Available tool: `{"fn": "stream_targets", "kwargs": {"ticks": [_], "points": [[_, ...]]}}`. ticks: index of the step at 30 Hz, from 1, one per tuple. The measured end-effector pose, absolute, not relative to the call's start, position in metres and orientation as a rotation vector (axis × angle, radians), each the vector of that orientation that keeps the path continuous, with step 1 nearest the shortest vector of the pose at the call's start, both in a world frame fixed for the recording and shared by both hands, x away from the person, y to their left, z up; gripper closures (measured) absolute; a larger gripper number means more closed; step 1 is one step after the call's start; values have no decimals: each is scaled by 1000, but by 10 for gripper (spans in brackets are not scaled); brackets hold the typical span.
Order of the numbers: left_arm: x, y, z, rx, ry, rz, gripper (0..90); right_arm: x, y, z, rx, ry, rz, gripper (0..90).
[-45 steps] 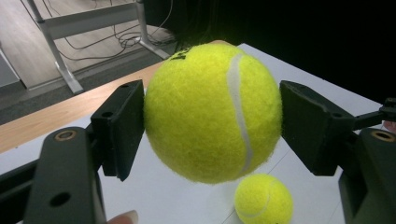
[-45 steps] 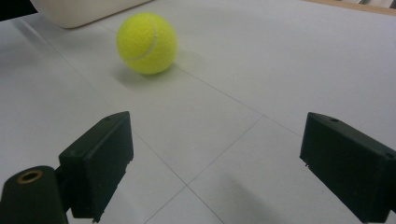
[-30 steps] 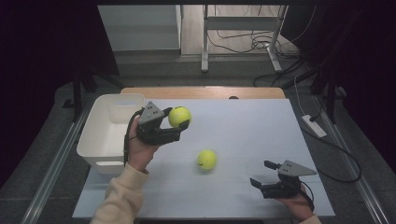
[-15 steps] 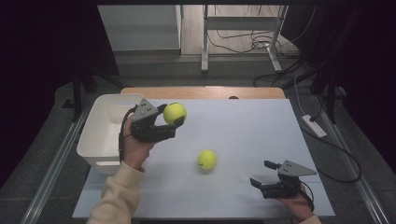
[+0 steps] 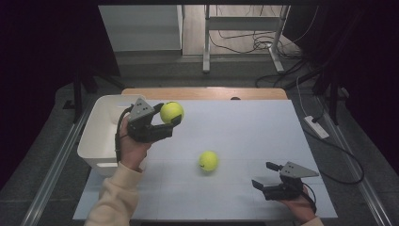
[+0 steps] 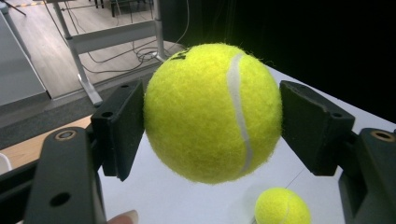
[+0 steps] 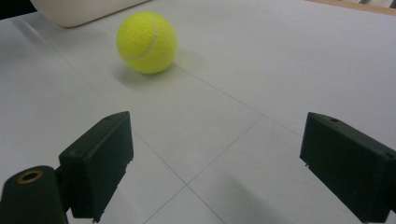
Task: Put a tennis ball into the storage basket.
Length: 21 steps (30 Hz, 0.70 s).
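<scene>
My left gripper (image 5: 170,115) is shut on a yellow tennis ball (image 5: 171,112), lifted above the table's left part beside the white bin (image 5: 99,136). Seen from the left gripper view, that ball (image 6: 212,112) sits squeezed between both black pads. A second tennis ball (image 5: 208,161) lies on the white table surface (image 5: 244,127) near the middle, also seen low in the left gripper view (image 6: 282,207). My right gripper (image 5: 264,175) rests open near the front right, pointing toward that second ball (image 7: 146,43), which lies well ahead of its jaws.
The white bin stands at the table's left edge, its corner visible in the right gripper view (image 7: 79,11). A wooden strip (image 5: 204,93) borders the far edge. A metal frame (image 5: 235,28) and cables lie on the floor beyond.
The left hand carried its ball a little leftward and upward, toward the bin. The right gripper and the loose ball stayed put.
</scene>
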<state>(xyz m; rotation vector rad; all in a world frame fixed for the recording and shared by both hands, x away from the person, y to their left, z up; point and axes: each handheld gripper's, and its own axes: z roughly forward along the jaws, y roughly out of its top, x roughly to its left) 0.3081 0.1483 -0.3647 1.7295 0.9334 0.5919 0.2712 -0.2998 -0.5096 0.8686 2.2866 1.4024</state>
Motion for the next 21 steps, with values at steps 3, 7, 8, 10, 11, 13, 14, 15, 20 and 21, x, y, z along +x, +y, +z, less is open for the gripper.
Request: {"fn": "stream_targets", "kwargs": {"ticks": [3, 7, 8, 10, 11, 13, 14, 15, 20, 21], "points": [[308, 150, -364, 1730, 935, 596, 271, 271, -300, -509, 870, 2286, 1403, 98], [308, 153, -363, 1722, 942, 603, 271, 271, -300, -509, 869, 2286, 1403, 98], [308, 154, -362, 1722, 945, 604, 271, 271, -300, -509, 869, 2286, 1403, 98], [308, 156, -362, 1721, 947, 609, 272, 271, -300, -509, 869, 2286, 1403, 98], [308, 157, -361, 1721, 948, 613, 271, 271, -300, -509, 869, 2286, 1403, 98], [308, 158, -361, 1720, 951, 618, 271, 271, -300, -509, 869, 2286, 1402, 98], [308, 159, -360, 1720, 952, 621, 271, 271, -300, -510, 869, 2286, 1402, 98], [308, 160, -360, 1719, 952, 622, 272, 271, -300, -510, 868, 2286, 1402, 98], [308, 166, -359, 1708, 966, 629, 272, 271, -300, -509, 869, 2285, 1402, 98], [308, 167, -359, 1708, 969, 632, 272, 271, -300, -509, 869, 2285, 1402, 98]]}}
